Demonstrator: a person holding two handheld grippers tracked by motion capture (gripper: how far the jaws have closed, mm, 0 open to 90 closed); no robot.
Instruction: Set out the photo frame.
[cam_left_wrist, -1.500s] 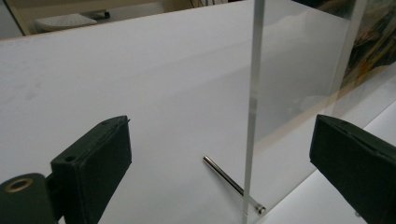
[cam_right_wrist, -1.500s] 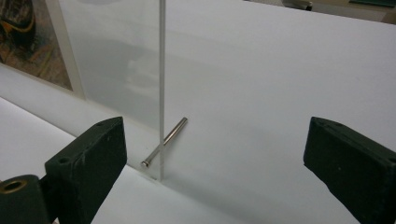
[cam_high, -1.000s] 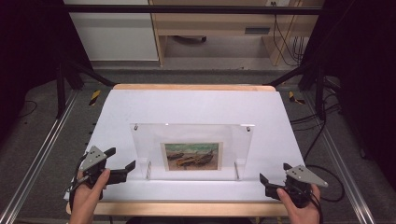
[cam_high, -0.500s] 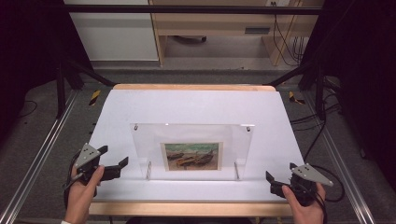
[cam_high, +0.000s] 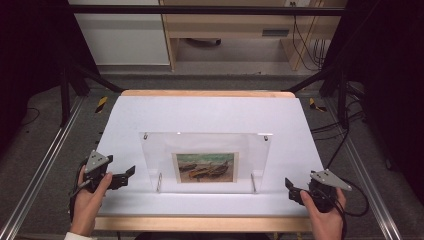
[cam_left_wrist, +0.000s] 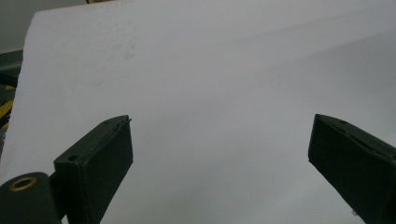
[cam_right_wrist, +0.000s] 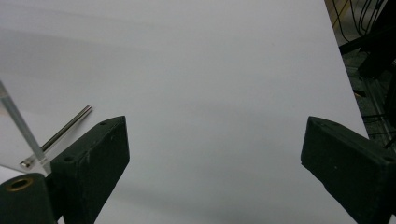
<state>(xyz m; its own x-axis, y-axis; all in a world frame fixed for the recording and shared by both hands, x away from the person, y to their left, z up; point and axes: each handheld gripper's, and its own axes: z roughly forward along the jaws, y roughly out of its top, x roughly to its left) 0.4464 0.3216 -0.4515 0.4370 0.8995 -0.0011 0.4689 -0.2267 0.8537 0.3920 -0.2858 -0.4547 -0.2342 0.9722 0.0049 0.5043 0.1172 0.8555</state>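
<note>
A clear acrylic picture frame (cam_high: 205, 161) stands upright in the middle of the white table top (cam_high: 210, 115), holding a small painting of boats (cam_high: 205, 167) and resting on two metal pegs. My left gripper (cam_high: 129, 174) is held at the table's front left, its jaws wide open over bare white surface (cam_left_wrist: 210, 93). At the front right my right gripper (cam_high: 291, 189) is also open and empty. In the right gripper view the frame's edge (cam_right_wrist: 18, 126) and one metal peg (cam_right_wrist: 65, 128) lie at the far left.
The table has a wooden rim (cam_high: 200, 223) along its front. Metal rails (cam_high: 40, 165) run along both sides. Cables (cam_high: 350, 130) lie on the floor at the right. A wooden bench (cam_high: 235, 25) stands beyond the table.
Both hands have drawn back toward the front corners, away from the frame. The left gripper moved left, the right gripper moved right and nearer. The frame has not moved.
</note>
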